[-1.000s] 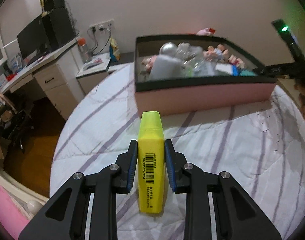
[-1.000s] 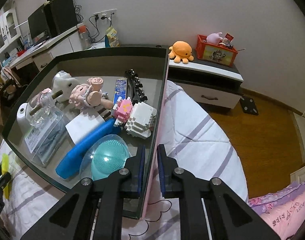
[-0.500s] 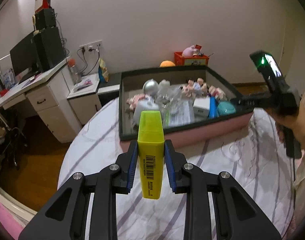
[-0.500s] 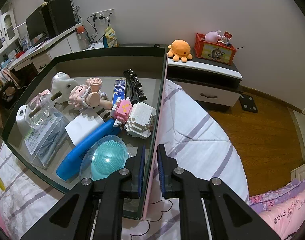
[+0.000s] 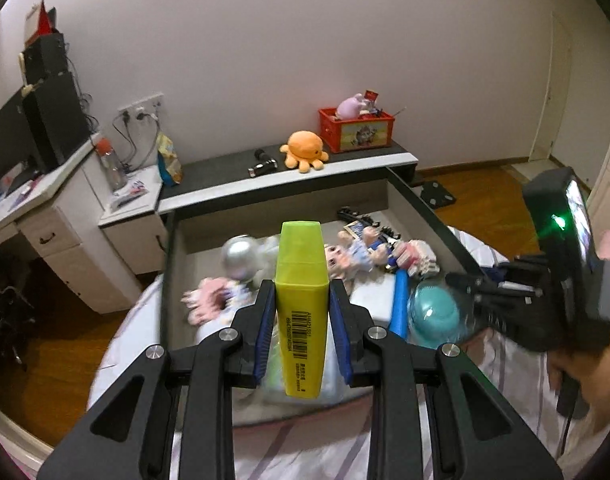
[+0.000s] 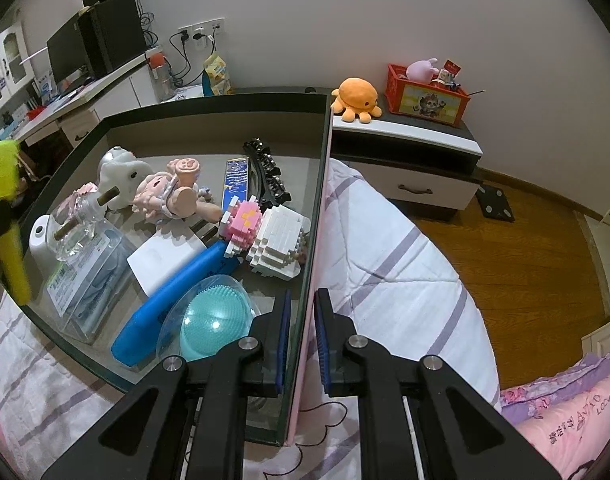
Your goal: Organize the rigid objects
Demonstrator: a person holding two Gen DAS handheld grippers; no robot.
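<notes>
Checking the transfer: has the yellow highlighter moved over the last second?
Yes. The yellow highlighter, clamped in the left hand-held gripper, has risen off the bedspread and now hangs above the box, near its front wall.

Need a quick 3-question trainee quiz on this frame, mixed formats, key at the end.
1. True or false: the left gripper is shut on the yellow highlighter.
2. What does the right gripper clamp?
A. the blue tube
B. the wall of the box
C. the teal brush
3. Fill in: the orange octopus plush sits on the ____, outside the box.

Key:
1. true
2. B: one finger is inside the box, one outside, on its right wall.
3. low cabinet
</notes>
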